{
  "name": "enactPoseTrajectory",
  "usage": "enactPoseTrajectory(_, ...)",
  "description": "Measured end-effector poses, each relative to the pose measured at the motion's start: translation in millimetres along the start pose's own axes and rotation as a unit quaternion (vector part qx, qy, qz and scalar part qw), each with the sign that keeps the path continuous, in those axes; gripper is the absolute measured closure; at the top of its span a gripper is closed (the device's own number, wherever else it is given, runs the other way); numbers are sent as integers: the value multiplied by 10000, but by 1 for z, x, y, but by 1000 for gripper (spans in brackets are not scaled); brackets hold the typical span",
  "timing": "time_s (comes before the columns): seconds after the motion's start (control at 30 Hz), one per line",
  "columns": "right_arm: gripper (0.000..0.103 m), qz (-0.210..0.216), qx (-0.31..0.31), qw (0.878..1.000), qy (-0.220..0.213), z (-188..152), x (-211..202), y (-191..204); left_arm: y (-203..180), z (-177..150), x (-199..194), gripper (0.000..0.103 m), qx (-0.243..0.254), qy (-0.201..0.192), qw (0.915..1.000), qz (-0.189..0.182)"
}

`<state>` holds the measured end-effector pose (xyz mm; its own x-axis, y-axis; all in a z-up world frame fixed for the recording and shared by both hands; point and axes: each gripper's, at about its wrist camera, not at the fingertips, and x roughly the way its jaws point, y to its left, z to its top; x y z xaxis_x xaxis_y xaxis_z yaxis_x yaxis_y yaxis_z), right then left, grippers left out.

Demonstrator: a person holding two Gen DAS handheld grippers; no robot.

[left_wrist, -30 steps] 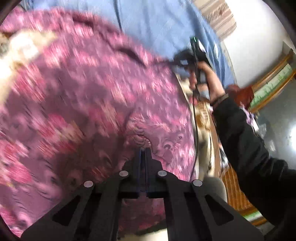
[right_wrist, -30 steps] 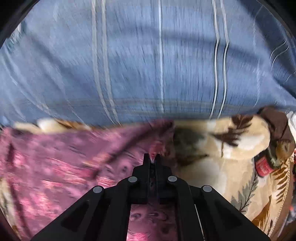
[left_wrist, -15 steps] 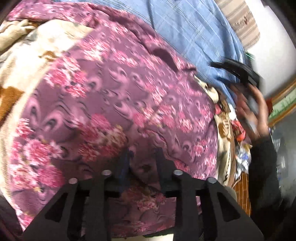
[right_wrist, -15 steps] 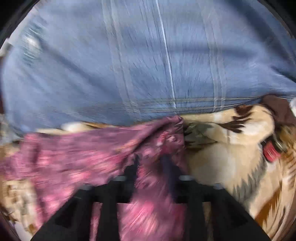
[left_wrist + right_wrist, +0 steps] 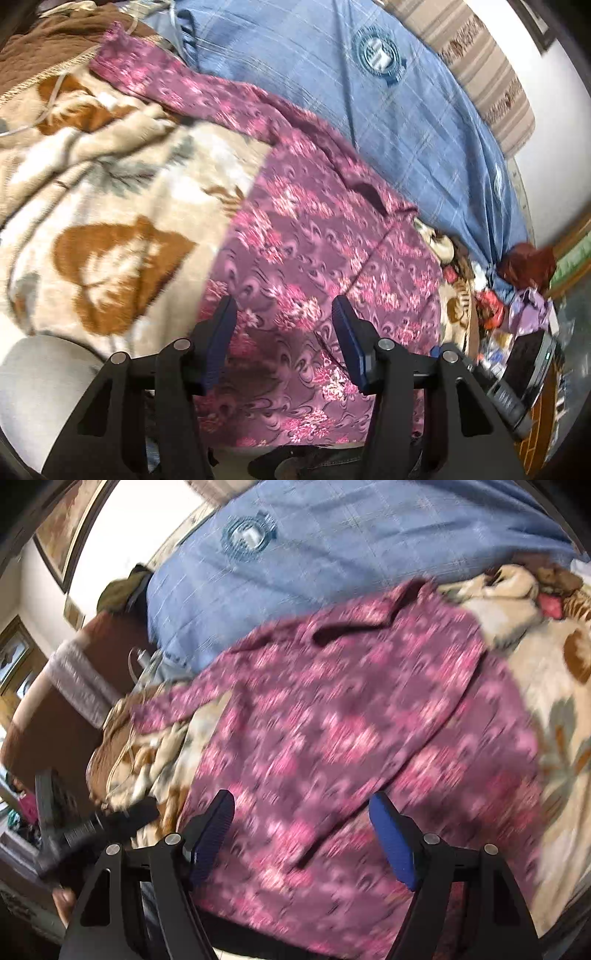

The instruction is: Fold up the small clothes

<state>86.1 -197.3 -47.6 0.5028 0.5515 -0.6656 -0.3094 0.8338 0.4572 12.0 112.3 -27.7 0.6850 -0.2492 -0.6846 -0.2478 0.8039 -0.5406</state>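
Both grippers let go above the floral shirt

The purple floral shirt [image 5: 317, 236] lies spread on the beige leaf-print blanket [image 5: 110, 236], against a blue plaid cover [image 5: 406, 110]. The left gripper [image 5: 282, 339] and right gripper [image 5: 301, 834] have just been opening; jaws apart, nothing between them, shirt beneath.

I'm working in a home bedroom: a bed spread with a plush beige blanket printed with brown leaves [image 5: 110, 221] and a pale blue checked quilt bearing a round crest [image 5: 388, 92]. A dark-framed picture [image 5: 62, 528] hangs on the white wall, and loose clothes and clutter [image 5: 524, 280] pile beside the bed.
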Motion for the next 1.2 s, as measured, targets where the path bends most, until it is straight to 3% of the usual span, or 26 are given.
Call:
enactPoseTrajectory(0.13, 27, -85, -403, 9991, -105, -5, -6, 34, 3, 17, -10, 45, -103, -227, 9997, 56)
enactPoseTrajectory(0.3, 26, -87, -732, 9963, -433, 6, -23, 61, 27, 55, 3, 44, -800, -335, 9962, -72)
enactPoseTrajectory(0.4, 26, -118, -923, 9942, -549, 18, -26, 71, 56, 83, 13, 44, -1356, -502, 9895, -37)
enactPoseTrajectory(0.63, 25, -228, -1038, 9917, -728, 46, -1, 93, 125, 160, 41, 44, -2505, -1127, 9614, 178)
enactPoseTrajectory(0.73, 25, -290, -1102, 9918, -584, 56, 26, 107, 159, 188, 61, 44, -3008, -1227, 9456, 160)
enactPoseTrajectory(0.77, 25, -246, -1148, 9918, -501, 59, 35, 112, 171, 197, 67, 44, -3154, -1318, 9392, 327)
enactPoseTrajectory(0.83, 25, -163, -1271, 9912, -345, 63, 54, 121, 184, 204, 74, 44, -3251, -1432, 9336, 462)
enactPoseTrajectory(0.93, 25, -226, -1511, 9879, -253, 65, 84, 132, 201, 211, 93, 44, -3359, -1327, 9317, 387)
enactPoseTrajectory(1.1, 26, -208, -1566, 9874, 6, 65, 123, 139, 211, 214, 105, 45, -3796, -1331, 9152, 251)
enactPoseTrajectory(1.17, 26, -162, -1477, 9889, 71, 65, 132, 137, 210, 216, 104, 58, -3765, -1332, 9163, 285)
enactPoseTrajectory(1.2, 27, -121, -1411, 9899, 124, 64, 136, 136, 207, 216, 104, 86, -3667, -1319, 9200, 418)
